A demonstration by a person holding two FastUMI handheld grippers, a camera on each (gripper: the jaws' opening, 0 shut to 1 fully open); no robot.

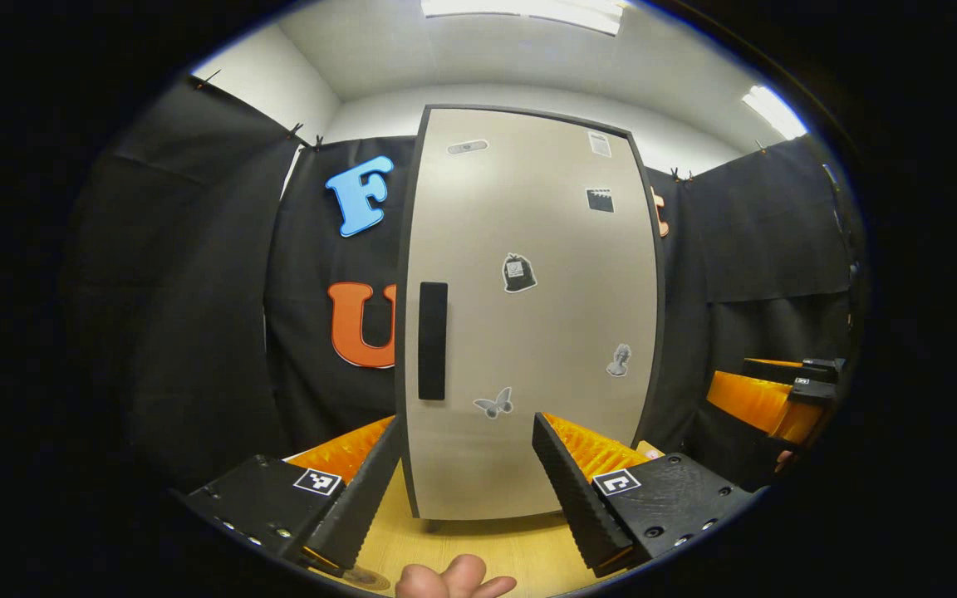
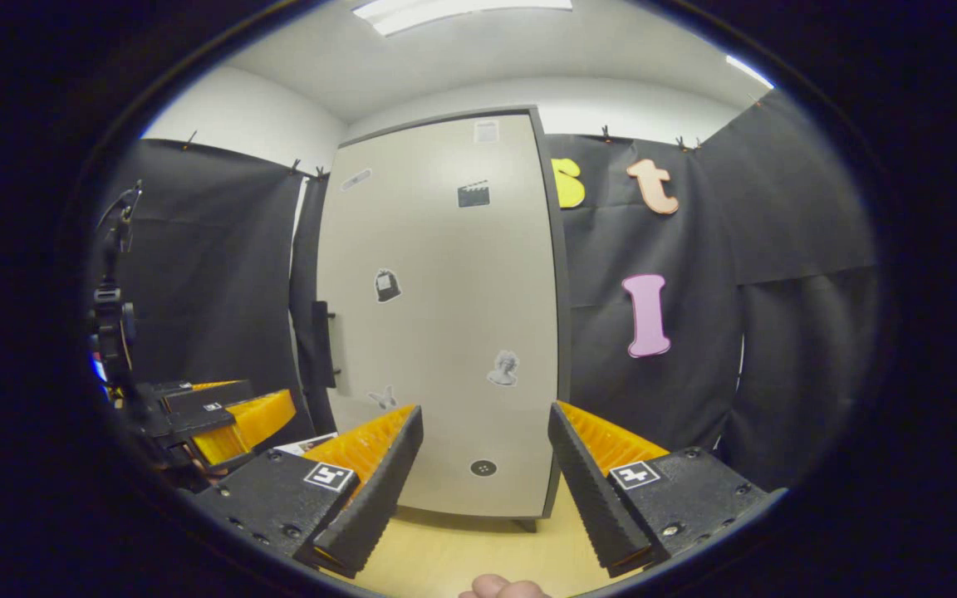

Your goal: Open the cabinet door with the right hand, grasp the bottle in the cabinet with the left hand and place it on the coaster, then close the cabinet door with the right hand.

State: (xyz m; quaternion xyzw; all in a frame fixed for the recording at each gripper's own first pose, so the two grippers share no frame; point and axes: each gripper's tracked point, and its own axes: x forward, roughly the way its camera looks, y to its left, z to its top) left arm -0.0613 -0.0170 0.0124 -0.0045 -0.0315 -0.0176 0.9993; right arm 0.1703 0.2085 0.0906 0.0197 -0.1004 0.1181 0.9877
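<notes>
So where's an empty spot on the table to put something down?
The bare wood of the table between the cabinet and the open left gripper is free. The same strip lies in front of the open right gripper. To the cabinet's left it is tighter, with a flat card lying there.

We cannot see behind the shut cabinet door [image 1: 528, 316]; at six o'clock a hand [image 1: 453, 579] is cut off.
</notes>
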